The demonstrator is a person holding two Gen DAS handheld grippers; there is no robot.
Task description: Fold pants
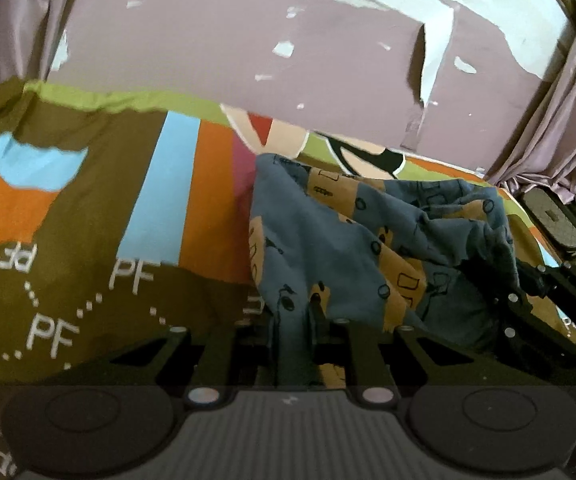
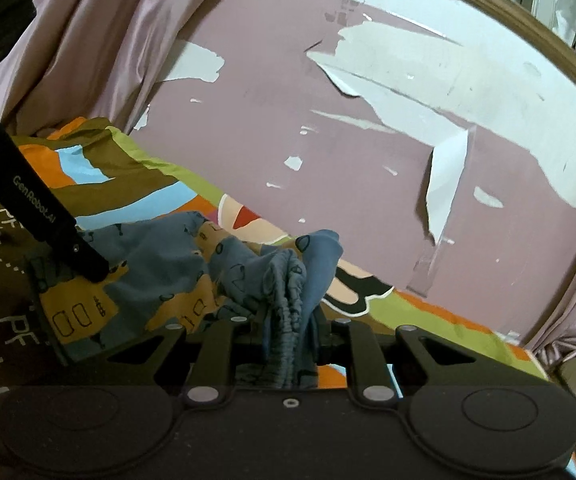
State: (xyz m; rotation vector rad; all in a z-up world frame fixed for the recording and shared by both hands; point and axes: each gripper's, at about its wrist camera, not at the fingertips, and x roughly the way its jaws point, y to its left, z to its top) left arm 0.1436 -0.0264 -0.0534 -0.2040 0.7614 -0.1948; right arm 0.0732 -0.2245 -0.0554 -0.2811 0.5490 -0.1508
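The pants (image 1: 344, 248) are blue with tan patches and black doodles, bunched up on a bright patterned bedsheet (image 1: 87, 208). My left gripper (image 1: 292, 316) is shut on a pinched fold of the pants' cloth, which runs down between its fingers. In the right wrist view the pants (image 2: 155, 276) spread out leftward, and my right gripper (image 2: 290, 320) is shut on their gathered elastic waistband (image 2: 288, 296). The left gripper's black body (image 2: 43, 216) reaches in from the left and touches the cloth. The right gripper's frame (image 1: 548, 304) shows at the right edge of the left wrist view.
A mauve wall (image 1: 247, 48) with peeling paint stands right behind the bed. Mauve curtains (image 2: 87, 40) hang on the left and also on the right (image 1: 560, 120). A dark object (image 1: 556, 216) sits beside the bed at the right.
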